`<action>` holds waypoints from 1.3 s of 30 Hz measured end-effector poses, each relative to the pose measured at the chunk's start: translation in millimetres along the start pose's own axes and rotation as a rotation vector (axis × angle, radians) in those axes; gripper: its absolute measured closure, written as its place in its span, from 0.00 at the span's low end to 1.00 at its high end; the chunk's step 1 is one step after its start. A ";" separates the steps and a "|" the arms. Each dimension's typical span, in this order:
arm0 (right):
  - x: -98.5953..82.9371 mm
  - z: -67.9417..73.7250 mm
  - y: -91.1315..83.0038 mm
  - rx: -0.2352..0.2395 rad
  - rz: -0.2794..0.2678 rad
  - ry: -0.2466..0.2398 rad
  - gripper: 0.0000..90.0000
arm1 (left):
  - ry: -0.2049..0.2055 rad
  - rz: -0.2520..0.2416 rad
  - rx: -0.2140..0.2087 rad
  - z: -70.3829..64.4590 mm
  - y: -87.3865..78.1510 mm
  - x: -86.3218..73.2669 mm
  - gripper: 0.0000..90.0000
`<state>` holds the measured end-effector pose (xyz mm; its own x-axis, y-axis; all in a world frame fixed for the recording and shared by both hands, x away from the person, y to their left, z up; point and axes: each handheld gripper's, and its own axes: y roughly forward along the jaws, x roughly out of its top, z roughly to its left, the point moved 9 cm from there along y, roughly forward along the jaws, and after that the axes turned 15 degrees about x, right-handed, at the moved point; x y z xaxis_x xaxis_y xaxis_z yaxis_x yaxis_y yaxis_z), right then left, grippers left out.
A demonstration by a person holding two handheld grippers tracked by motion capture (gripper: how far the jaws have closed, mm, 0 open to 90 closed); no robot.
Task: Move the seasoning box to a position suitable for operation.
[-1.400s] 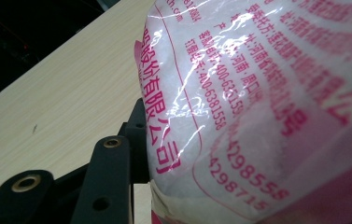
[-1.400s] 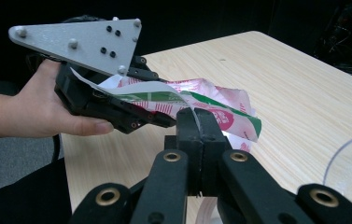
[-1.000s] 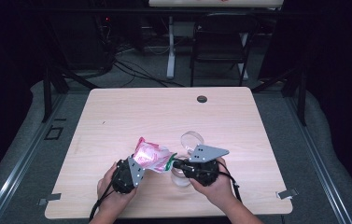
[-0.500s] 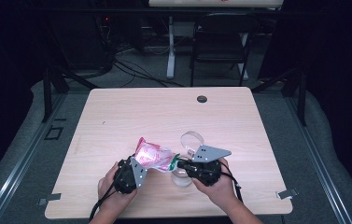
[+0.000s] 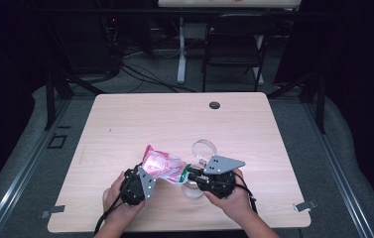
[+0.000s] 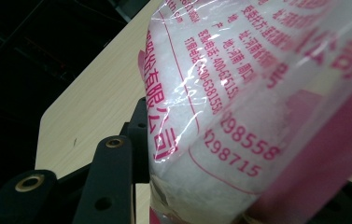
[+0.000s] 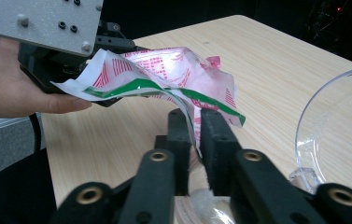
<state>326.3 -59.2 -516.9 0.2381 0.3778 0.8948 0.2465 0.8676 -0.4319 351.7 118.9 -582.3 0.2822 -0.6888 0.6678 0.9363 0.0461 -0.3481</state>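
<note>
Step in hand, as judged: opening or emptying the pink-and-white printed plastic pouch w/ green edge stripe (image 5: 163,167), held off the light wood bench (image 5: 174,119) between both tools, at the near-centre of the bench. Left tool (image 5: 142,179) grips the pouch body; in the left gripper view the pouch (image 6: 257,107) sits against the black jaws, white granular fill visible thru the film, but jaw gap is covered, so closure can't be confirmed beyond contact. Right tool (image 7: 194,140) is closed on the pouch's torn/green-striped end (image 7: 164,84), jaws pinched w/ film between them. Clear round plastic container (image 5: 204,148) stands just beside the right tool; its rim (image 7: 332,126) shows at right in the right gripper view; a second clear piece (image 5: 191,191) lies under the right tool, shape unclear. Next move prob. calls for: keep left grip firm, pull ends apart or tilt the opening over the clear container, w/ slow rotation to avoid spill on bench.
</note>
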 end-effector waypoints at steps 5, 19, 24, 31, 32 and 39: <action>3.2 -1.3 -3.6 -0.040 0.011 -0.067 0.81 | -0.007 0.011 0.002 1.3 0.6 -1.4 0.66; 11.7 1.8 -9.3 -0.119 0.099 -0.280 0.78 | 0.006 0.008 0.008 1.3 0.5 -0.7 0.67; 13.3 2.2 -7.4 -0.138 0.130 -0.335 0.78 | 0.006 0.011 0.004 1.3 0.8 -1.2 0.67; 14.7 4.1 -3.1 -0.164 0.179 -0.433 0.74 | 0.007 0.014 -0.001 1.2 0.9 -1.5 0.67; 15.3 4.6 -2.8 -0.165 0.188 -0.449 0.73 | 0.006 0.015 -0.002 0.7 0.9 -1.8 0.67; 18.8 7.9 0.9 -0.166 0.236 -0.535 0.73 | 0.004 0.019 -0.010 -0.4 1.3 -2.1 0.67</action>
<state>323.5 -48.8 -499.6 -0.1907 0.7013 0.6869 0.3976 0.6950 -0.5991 352.2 120.1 -584.5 0.2989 -0.6909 0.6582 0.9287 0.0520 -0.3672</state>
